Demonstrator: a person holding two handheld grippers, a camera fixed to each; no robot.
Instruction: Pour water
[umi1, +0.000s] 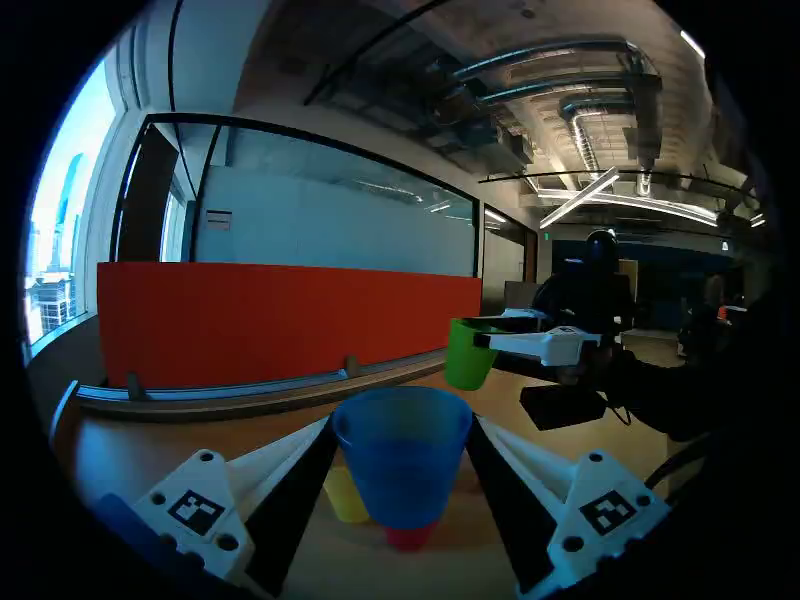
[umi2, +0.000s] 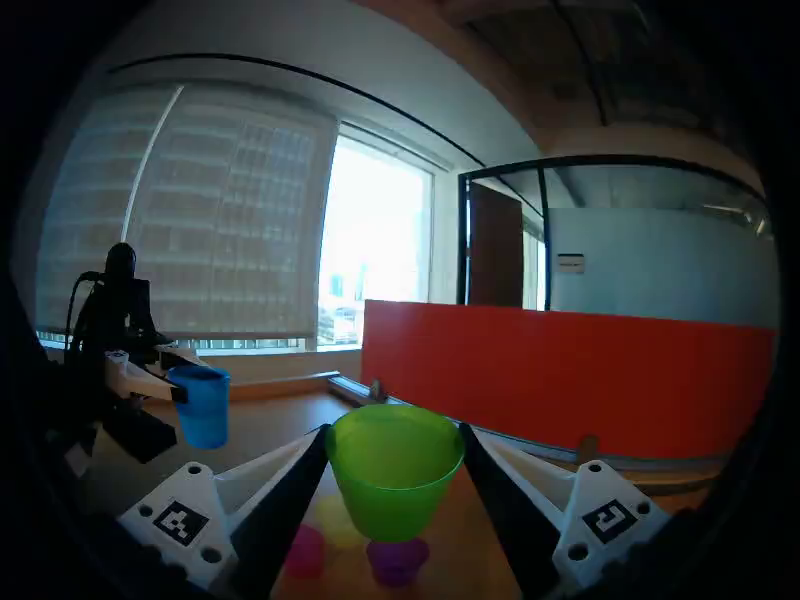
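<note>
My left gripper (umi1: 402, 470) is shut on a translucent blue cup (umi1: 402, 455), held upright above the wooden table (umi1: 130, 450). That same blue cup (umi2: 202, 404) hangs in the left gripper at the left of the right gripper view. My right gripper (umi2: 393, 480) is shut on a green cup (umi2: 393, 467), also upright. In the left gripper view the green cup (umi1: 468, 352) sits at mid right, gripped by the right gripper's white fingers (umi1: 535, 346). The two cups are apart. I cannot tell whether either holds water.
A yellow cup (umi1: 345, 495) and a red cup (umi1: 410, 537) stand on the table below the blue one. A purple cup (umi2: 396, 558), a pink cup (umi2: 305, 552) and a yellow cup (umi2: 338, 520) sit under the green one. An orange partition (umi1: 280, 315) runs behind the table.
</note>
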